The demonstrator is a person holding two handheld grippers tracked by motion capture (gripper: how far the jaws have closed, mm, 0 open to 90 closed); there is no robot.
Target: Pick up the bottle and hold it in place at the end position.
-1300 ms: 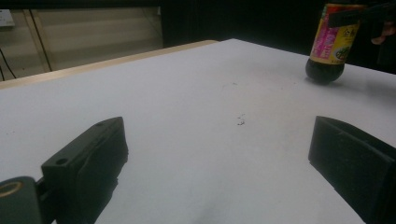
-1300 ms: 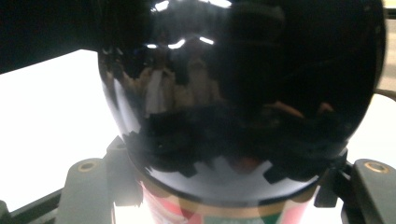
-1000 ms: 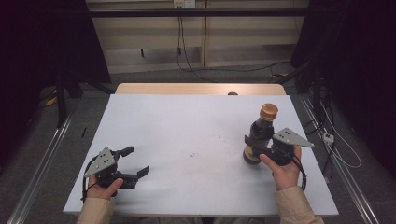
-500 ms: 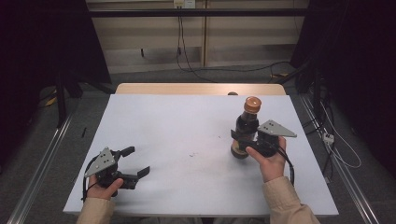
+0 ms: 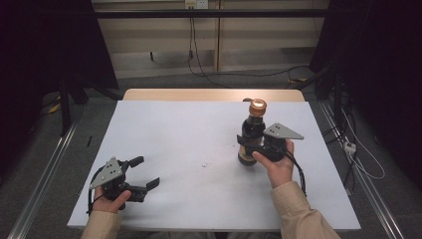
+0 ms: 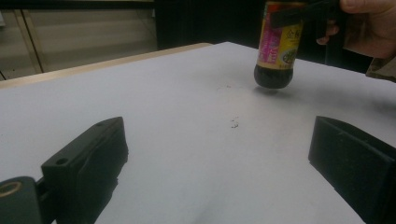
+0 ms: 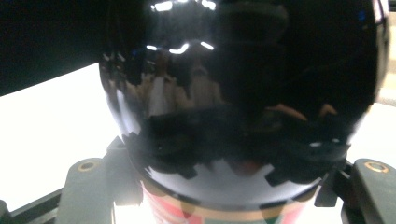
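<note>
Hovering bottle (image 6: 275, 46) base off table (image 6: 187, 140), left gripper view

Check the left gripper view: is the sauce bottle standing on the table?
No, the sauce bottle hangs clear above the table, a gap and shadow beneath its base.
</note>
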